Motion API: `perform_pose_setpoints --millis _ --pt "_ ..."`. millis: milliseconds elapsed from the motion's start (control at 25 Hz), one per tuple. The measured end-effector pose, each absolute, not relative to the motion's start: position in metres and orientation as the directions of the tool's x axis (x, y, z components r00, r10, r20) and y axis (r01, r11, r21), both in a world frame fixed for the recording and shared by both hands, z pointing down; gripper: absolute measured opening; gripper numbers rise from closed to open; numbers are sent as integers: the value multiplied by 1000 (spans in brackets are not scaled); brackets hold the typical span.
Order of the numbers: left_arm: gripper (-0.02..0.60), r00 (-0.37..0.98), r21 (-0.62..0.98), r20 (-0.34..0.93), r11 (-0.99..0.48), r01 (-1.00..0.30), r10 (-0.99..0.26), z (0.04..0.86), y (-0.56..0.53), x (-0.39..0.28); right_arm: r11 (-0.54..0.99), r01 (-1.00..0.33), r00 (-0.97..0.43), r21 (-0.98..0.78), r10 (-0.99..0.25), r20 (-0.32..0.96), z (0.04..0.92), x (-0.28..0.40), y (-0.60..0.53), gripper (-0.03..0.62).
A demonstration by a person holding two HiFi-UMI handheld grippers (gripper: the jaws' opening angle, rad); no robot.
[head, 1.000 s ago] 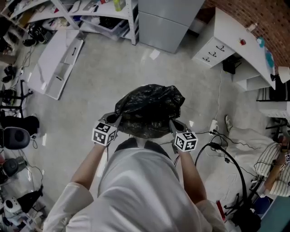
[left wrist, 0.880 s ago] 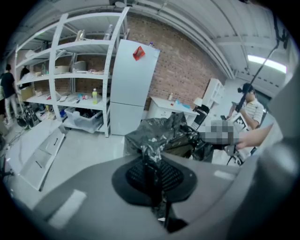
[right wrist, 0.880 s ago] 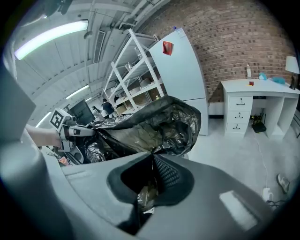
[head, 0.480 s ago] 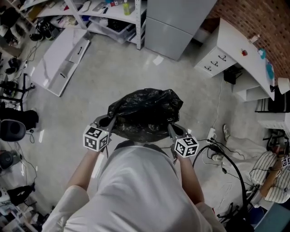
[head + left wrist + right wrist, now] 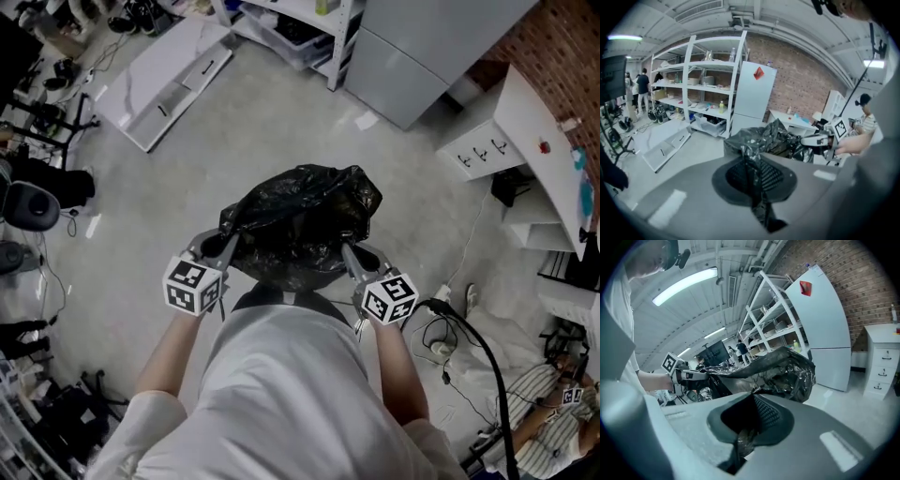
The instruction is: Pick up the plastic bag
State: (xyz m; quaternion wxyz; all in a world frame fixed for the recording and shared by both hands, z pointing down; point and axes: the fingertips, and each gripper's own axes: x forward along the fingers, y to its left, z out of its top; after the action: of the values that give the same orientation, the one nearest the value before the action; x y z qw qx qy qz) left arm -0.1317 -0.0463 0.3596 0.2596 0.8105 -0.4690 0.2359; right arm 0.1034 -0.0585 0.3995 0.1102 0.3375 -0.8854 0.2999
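Note:
A crumpled black plastic bag (image 5: 298, 223) hangs above the floor in front of me in the head view, held by its rim at both sides. My left gripper (image 5: 228, 246) is shut on the bag's left edge, and a strip of black film runs between its jaws (image 5: 752, 176). My right gripper (image 5: 348, 251) is shut on the right edge, where a fold of the bag is pinched in its jaws (image 5: 743, 439). The bag (image 5: 780, 371) bulges beyond the right gripper, and the bag (image 5: 764, 140) stretches toward the other gripper in the left gripper view.
White shelving (image 5: 300, 23) and a grey cabinet (image 5: 427, 52) stand at the far side. A white panel (image 5: 164, 80) lies on the floor at the upper left. White drawers (image 5: 487, 150) are at the right, cables (image 5: 459, 328) trail near my right side, and gear (image 5: 37, 197) crowds the left edge.
Both grippers have risen with the bag, which now hangs higher off the floor. The head view has shifted, so the shelving and cabinet sit further right.

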Motion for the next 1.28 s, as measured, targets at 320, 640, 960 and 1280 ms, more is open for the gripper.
perform_pose_setpoints --millis 320,640,960,1280 --pt "6 406 206 589 -355 -912 -699 341 -16 -180 685 -604 -794 -407 -474 381 376 52 -55 6" --pt "6 412 202 529 -361 -910 -742 308 -8 -240 714 -607 -792 -349 -511 333 336 -16 -50 6" --pt "6 410 190 482 -365 -912 -774 286 6 -282 678 -649 -761 -346 -577 295 314 -57 -39 6" --pt "6 346 83 453 -347 -934 -822 266 7 -296 742 -607 -794 -283 -552 255 294 -75 -39 6"
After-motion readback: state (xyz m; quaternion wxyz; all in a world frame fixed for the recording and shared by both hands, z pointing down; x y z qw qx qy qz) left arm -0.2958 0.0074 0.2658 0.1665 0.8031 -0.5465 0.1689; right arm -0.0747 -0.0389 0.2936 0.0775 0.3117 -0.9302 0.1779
